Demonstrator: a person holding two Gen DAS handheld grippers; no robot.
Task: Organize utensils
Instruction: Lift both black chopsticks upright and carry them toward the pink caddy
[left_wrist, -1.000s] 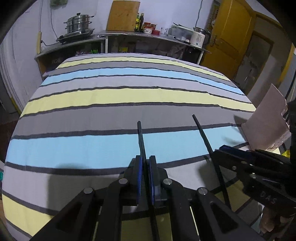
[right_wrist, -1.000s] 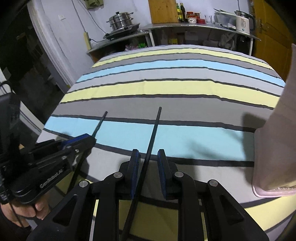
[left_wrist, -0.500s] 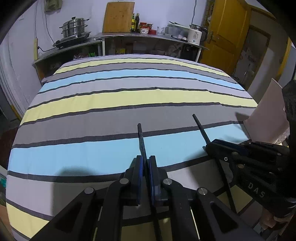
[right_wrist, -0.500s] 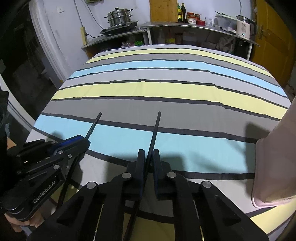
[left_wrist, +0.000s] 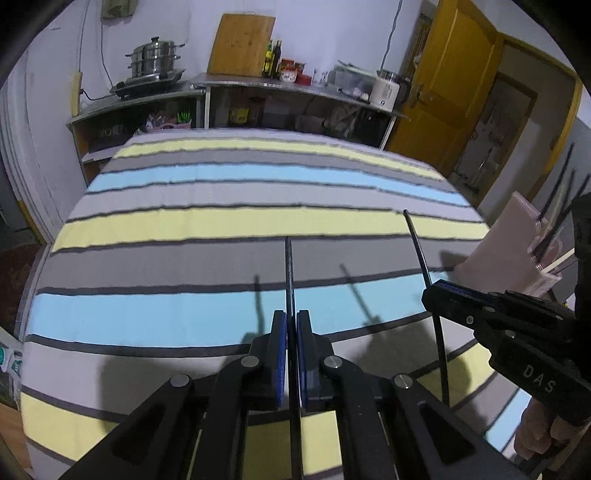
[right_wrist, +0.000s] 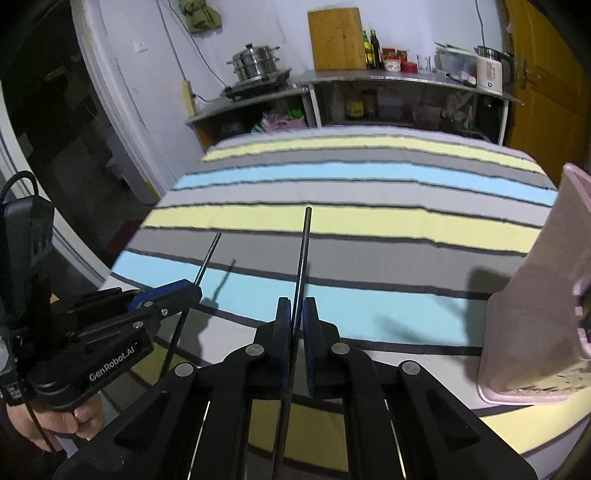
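My left gripper (left_wrist: 291, 321) is shut on a thin black chopstick (left_wrist: 289, 273), which points forward above the striped cloth (left_wrist: 184, 229). In the right wrist view my right gripper (right_wrist: 297, 306) grips a second black chopstick (right_wrist: 303, 251); its jaws are closing the last bit and the pads press on the stick. Each view also shows the other gripper from the side: the right gripper (left_wrist: 443, 291) with its chopstick (left_wrist: 417, 243), and the left gripper (right_wrist: 184, 291) with its chopstick (right_wrist: 208, 254). Both sticks cast shadows on the cloth below.
A pink utensil holder (right_wrist: 546, 295) stands at the table's right edge, with several dark chopsticks (left_wrist: 561, 206) sticking out of the holder (left_wrist: 509, 240). Behind the table a counter (left_wrist: 295, 86) holds pots and bottles. A yellow door (left_wrist: 450, 81) is at the back right.
The right gripper's jaws have closed onto its chopstick. Both grippers have risen, lifting the two chopsticks off the cloth, so their shadows now show apart from them.
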